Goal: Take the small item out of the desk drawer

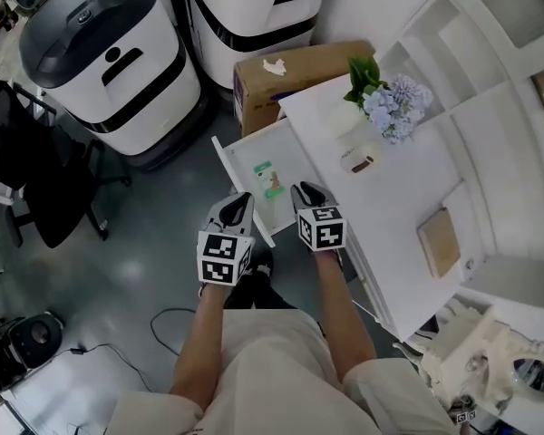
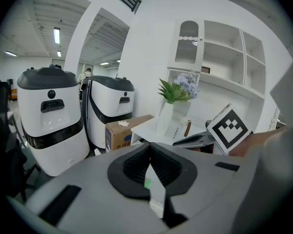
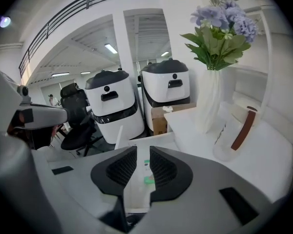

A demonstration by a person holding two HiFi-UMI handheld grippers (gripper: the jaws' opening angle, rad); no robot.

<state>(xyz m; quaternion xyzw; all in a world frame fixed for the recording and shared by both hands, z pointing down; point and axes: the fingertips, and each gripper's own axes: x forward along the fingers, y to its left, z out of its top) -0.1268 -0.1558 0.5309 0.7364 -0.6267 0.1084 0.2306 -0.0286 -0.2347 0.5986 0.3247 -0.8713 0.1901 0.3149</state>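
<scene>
The white desk drawer stands pulled out to the left of the desk. Inside it lie two small green-and-white items. My left gripper hovers over the drawer's near-left rim with its jaws shut and nothing between them; in its own view the tips touch. My right gripper sits at the drawer's near-right side, next to the desk edge. Its jaws stand a narrow gap apart, open and empty, and a green item shows through the gap on the drawer floor.
On the desk stand a white vase with blue flowers, a small glass jar and a tan block. A cardboard box and two white machines stand behind the drawer. A black chair is at left.
</scene>
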